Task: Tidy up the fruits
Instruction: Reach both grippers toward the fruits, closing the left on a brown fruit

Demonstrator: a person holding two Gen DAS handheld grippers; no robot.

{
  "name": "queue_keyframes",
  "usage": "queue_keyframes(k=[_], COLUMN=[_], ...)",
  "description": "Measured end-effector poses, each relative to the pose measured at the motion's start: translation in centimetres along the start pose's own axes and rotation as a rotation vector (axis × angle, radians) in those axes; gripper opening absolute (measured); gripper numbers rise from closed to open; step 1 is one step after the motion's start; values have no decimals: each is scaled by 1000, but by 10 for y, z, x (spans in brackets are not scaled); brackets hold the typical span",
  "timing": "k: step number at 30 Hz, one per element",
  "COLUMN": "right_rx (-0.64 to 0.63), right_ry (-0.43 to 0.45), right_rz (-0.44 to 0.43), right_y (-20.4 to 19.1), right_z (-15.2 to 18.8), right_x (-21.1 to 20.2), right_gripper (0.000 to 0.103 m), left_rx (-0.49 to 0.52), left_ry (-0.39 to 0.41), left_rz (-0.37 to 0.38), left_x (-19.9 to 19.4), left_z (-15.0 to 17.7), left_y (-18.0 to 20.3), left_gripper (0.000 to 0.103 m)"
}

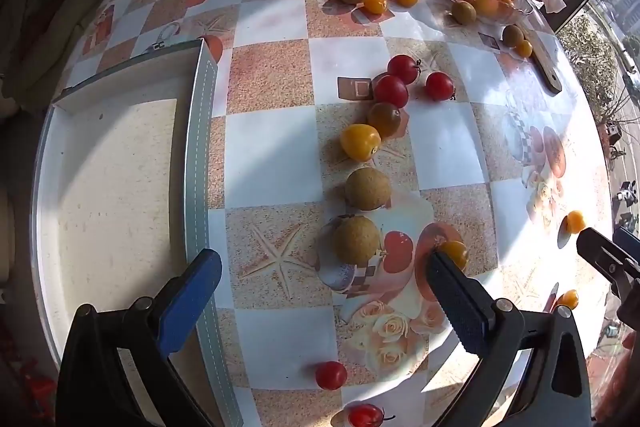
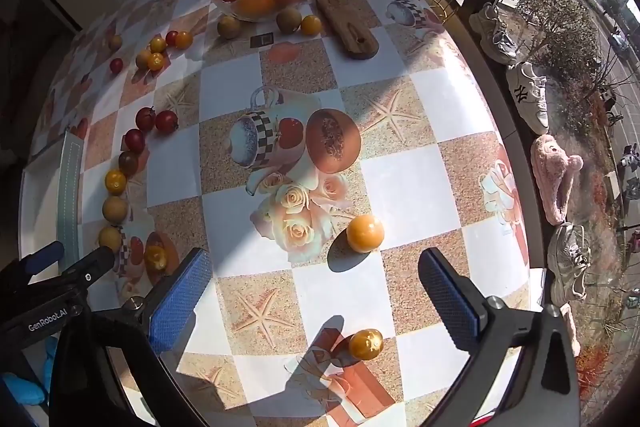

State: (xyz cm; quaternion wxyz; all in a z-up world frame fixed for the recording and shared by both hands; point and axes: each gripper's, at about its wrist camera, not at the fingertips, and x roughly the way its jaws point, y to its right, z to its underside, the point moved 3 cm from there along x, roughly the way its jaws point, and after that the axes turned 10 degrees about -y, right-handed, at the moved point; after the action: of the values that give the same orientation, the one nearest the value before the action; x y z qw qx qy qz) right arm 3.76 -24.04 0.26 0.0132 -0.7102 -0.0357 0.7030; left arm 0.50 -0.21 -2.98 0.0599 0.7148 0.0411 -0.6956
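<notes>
Two grippers, the left gripper (image 1: 320, 303) beside the empty white tray (image 1: 108, 163) and the right gripper (image 2: 316, 291) over a yellow tomato (image 2: 365, 233), hover spread and empty above scattered fruits, apparently poised to start sorting.

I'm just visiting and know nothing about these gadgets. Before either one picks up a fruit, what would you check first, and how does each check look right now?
1. Left gripper fingers wide apart, nothing between them: ok.
2. Right gripper fingers wide apart, nothing between them: ok.
3. Destination ready: the white rectangular tray with a grey stitched rim shows bare floor: ok.
4. Nearby target for the right gripper: a yellow-orange cherry tomato lies free on the checked tablecloth just ahead of its fingers: ok.
5. Nearby target for the left gripper: a round tan-brown fruit touches nothing else: ok.
6. Whether the fruits are firm enough to squeeze: cannot tell.
</notes>
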Motion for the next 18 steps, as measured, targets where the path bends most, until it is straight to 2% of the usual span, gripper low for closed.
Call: queue_keyframes(k=[9, 18], right_rx=[-8, -6], right_ry=[-2, -13], right_rz=[-10, -15], right_y=[-6, -6], right_z=[-4, -2], right_x=[1, 4], right_gripper=[103, 103], left_rx=[-13, -6], left_ry=[4, 15], left_rz=[-3, 2], left_x=[6, 9], left_z=[11, 1], left_y=[4, 1], left_gripper=[103, 103])
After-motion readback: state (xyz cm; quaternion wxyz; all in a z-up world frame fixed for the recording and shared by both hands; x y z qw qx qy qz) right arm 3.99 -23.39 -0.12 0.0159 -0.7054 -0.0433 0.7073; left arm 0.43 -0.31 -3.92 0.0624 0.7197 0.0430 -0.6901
